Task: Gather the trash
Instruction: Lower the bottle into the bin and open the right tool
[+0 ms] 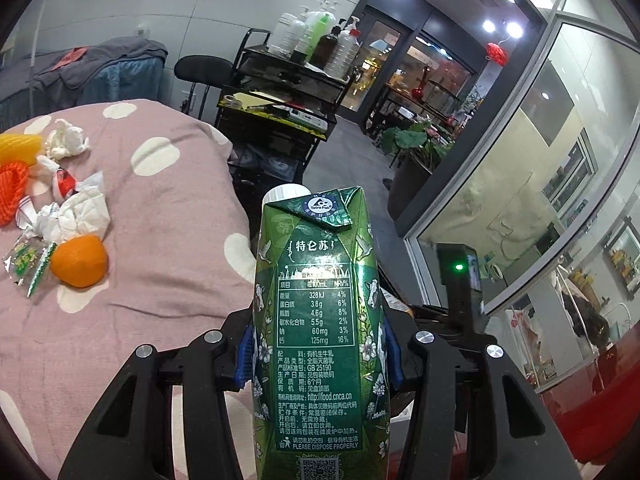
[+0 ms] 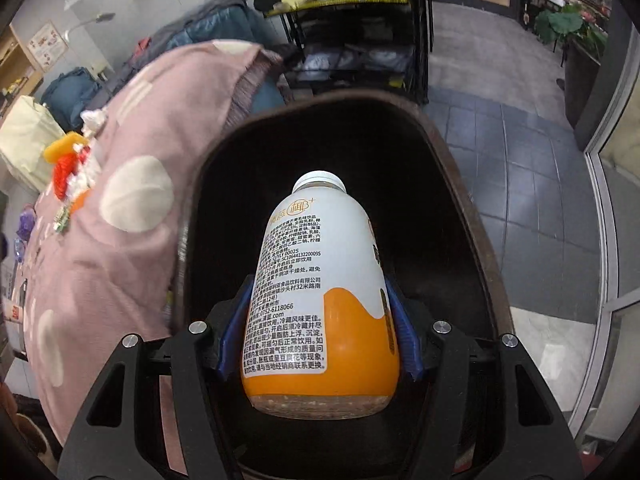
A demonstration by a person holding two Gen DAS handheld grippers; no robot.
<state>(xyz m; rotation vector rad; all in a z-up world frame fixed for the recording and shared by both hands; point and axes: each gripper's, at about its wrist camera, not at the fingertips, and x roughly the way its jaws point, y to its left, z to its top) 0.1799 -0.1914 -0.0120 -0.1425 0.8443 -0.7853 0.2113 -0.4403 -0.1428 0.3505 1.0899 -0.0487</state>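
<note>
Between the left fingers, green milk carton clamped, right fingers clamped on orange-white bottle over dark bin

Green milk carton: upright, white cap at top, bottom centre of left wrist frame, pinched between blue pads.
White-orange drink bottle: cap pointing up-frame, centre of right wrist frame, between pads, above dark bin opening.
Left frame, left edge, on pink spotted bed cover: crumpled tissues, orange, orange net, green wrapper.
</note>
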